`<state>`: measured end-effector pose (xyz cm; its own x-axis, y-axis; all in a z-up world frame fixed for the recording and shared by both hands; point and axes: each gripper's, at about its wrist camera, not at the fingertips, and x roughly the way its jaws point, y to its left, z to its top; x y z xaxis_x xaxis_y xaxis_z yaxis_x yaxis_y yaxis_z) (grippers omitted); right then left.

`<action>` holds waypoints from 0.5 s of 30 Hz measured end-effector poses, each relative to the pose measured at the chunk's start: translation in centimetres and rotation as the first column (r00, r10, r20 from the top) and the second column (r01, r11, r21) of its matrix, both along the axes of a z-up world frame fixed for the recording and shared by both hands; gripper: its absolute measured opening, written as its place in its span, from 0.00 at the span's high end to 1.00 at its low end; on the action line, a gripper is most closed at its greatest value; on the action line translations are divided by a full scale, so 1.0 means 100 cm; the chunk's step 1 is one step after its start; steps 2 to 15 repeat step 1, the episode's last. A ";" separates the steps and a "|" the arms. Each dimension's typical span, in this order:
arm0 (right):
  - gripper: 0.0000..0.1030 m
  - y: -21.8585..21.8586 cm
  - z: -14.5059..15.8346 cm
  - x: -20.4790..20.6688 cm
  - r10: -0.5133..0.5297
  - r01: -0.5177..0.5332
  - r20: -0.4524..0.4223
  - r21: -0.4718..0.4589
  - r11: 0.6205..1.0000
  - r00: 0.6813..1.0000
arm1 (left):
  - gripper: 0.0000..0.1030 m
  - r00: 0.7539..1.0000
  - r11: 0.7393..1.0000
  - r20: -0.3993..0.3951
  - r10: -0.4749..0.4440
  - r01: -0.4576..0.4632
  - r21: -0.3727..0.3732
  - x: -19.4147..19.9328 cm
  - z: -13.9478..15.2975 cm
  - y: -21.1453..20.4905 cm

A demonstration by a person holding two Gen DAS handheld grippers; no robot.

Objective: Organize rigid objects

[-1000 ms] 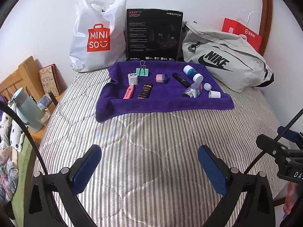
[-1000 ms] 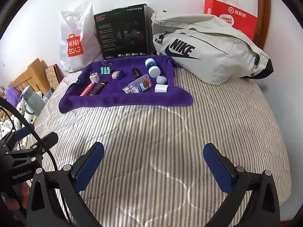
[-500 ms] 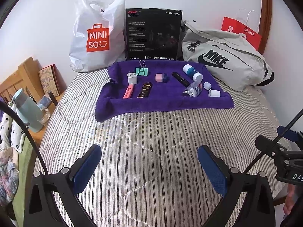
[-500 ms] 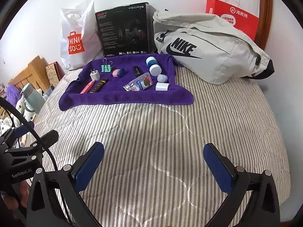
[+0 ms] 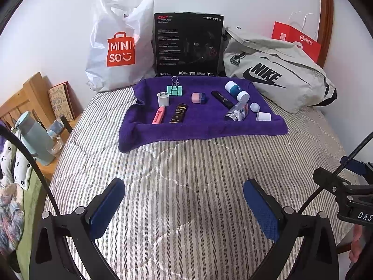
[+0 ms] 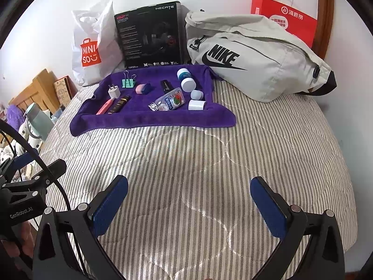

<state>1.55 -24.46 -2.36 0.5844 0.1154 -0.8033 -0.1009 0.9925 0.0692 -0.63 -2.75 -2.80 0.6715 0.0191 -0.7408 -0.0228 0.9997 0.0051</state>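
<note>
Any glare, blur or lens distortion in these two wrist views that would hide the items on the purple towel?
Left wrist: sharp, evenly lit, fisheye bends the edges; purple towel clear. Right wrist: same bending, mild sheen on the striped quilt, nothing hidden.

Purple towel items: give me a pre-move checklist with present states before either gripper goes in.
1. Left gripper open and empty: ok.
2. Right gripper open and empty: ok.
3. Striped bed cover between grippers and purple towel free of obstacles: ok.
4. Items spaced for grasping: not ok; clear bottle lies close to the white cap and the black stick.
5. Binder clip upright: ok.
6. Destination for sorted items: cannot tell.
</note>
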 end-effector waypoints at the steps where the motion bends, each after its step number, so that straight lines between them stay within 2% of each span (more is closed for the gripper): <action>1: 0.00 0.000 0.000 0.000 0.001 -0.001 0.000 0.000 1.000 1.000 | 0.00 1.000 1.000 0.005 -0.004 0.004 0.001 0.000 0.000 0.000; 15: 0.00 0.000 0.000 0.000 0.001 -0.001 0.000 0.000 1.000 1.000 | 0.00 1.000 1.000 0.005 -0.004 0.004 0.001 0.000 0.000 0.000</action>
